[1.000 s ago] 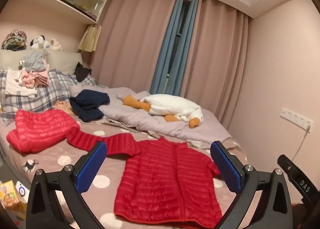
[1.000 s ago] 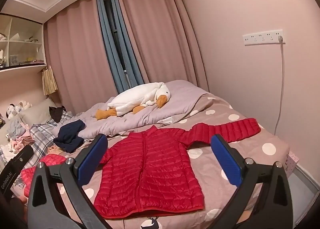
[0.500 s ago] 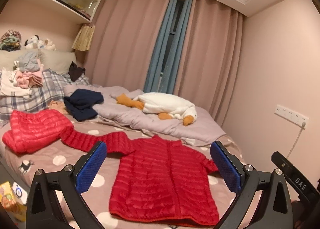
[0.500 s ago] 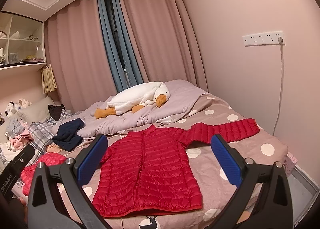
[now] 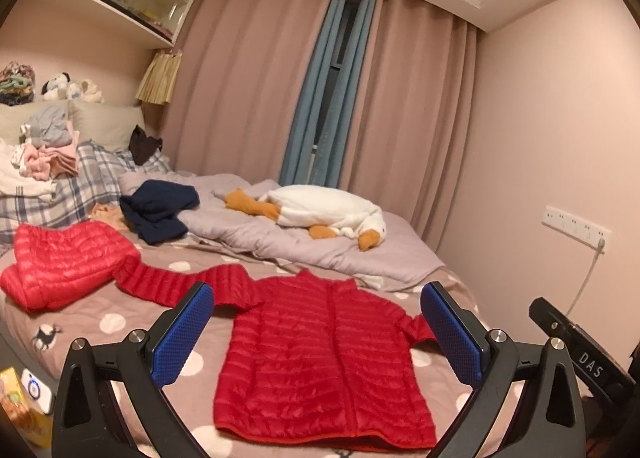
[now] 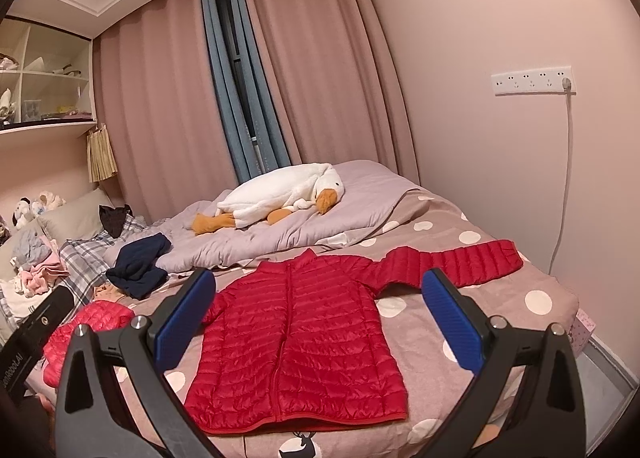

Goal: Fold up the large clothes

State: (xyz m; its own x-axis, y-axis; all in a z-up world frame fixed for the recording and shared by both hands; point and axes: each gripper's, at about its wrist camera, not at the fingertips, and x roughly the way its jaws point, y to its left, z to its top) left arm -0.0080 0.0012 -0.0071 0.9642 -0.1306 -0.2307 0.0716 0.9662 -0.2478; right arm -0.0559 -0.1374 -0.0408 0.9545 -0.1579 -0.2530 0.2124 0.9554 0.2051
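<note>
on the dotted bedspread [image 5: 80, 318] the red down jacket [image 5: 328, 354] is lying flat, sleeves spread — folding seems not yet begun. left gripper [image 5: 316, 332] and right gripper [image 6: 318, 332] are hovering wide open, gripping nothing — next, each probably needs a sleeve.

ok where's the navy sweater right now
In both views the navy sweater lies crumpled left of the goose plush, behind the spread red jacket.

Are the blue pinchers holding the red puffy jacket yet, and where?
No, nothing is held. The left gripper and right gripper are both open above the red quilted puffer jacket, which lies flat on the polka-dot bed.
</note>
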